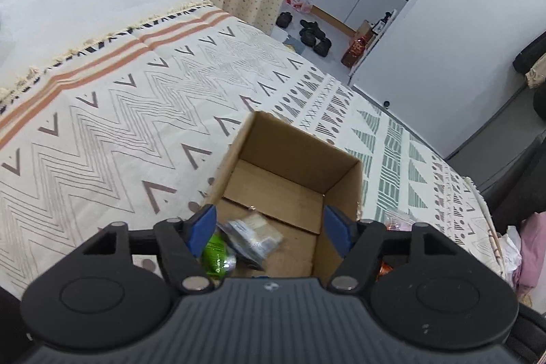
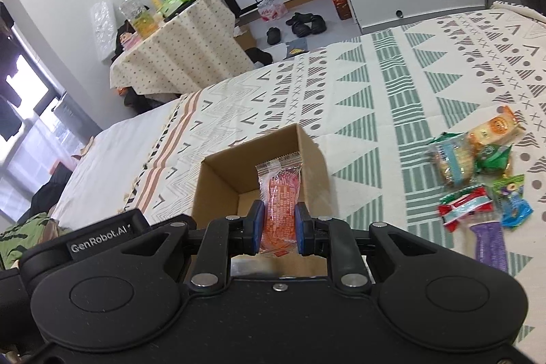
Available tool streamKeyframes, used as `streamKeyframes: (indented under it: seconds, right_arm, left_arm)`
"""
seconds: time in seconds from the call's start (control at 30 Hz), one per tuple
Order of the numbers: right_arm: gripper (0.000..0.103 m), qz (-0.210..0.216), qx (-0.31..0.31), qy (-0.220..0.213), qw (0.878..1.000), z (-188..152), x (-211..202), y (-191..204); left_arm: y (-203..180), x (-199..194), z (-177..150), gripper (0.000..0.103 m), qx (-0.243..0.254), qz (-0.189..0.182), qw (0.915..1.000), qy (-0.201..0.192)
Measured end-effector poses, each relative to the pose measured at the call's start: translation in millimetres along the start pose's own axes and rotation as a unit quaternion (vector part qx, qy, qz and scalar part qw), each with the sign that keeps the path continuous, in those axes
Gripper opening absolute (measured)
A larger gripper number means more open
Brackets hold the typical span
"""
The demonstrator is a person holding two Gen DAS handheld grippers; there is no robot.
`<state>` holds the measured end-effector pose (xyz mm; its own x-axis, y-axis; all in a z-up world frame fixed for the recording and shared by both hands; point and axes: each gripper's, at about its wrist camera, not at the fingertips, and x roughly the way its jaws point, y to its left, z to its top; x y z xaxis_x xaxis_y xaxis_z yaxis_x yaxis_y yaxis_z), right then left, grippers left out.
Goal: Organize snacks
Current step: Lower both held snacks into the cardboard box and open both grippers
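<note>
Your orange clear-topped snack packet (image 2: 279, 210) stands upright, long axis running away from you, clenched between the blue pads of your right gripper (image 2: 279, 229), and it hangs right over the mouth of the open brown cardboard box (image 2: 204, 190) on the patterned bedspread (image 2: 392, 111); the drop looks straight down. Your left gripper (image 1: 269, 232) sits above the same box with its jaws spread and nothing between them; a green packet (image 1: 215, 253) and a clear-wrapped pale snack (image 1: 254, 236) lie on the box floor. The loose snack pile (image 2: 477, 173) waits to your right. The box's near wall is hidden behind both grippers.
</note>
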<state>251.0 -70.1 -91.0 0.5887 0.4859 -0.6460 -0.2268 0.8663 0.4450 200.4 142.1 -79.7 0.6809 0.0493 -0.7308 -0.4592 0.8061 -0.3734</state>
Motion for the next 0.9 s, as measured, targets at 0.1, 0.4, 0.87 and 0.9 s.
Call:
streamKeyframes:
  seconds: [0.1,0.4,0.87,0.9]
  right_arm:
    - [0.019,0.005,-0.001,0.005,1.000,-1.2,3.8,5.7]
    - [0.049,0.014,0.010,-0.008,1.000,-1.6,-5.1,2.7]
    - [0.079,-0.016,0.046,-0.048,0.998,-4.6,-60.3,-44.9]
    - [0.079,-0.017,0.049,-0.050,0.997,-5.1,-64.2,-48.2]
  left_arm:
    - [3.5,0.3,-1.0,0.071,-0.003,0.010,0.9999,0.006]
    - [-0.1,-7.7,-10.8,0.086,0.000,0.028,0.9995,0.015]
    - [-42.9,-36.8,-39.6,0.088,0.027,0.020,0.9993,0.016]
    - [-45.7,-39.4,-41.5,0.088,0.028,0.022,0.9992,0.016]
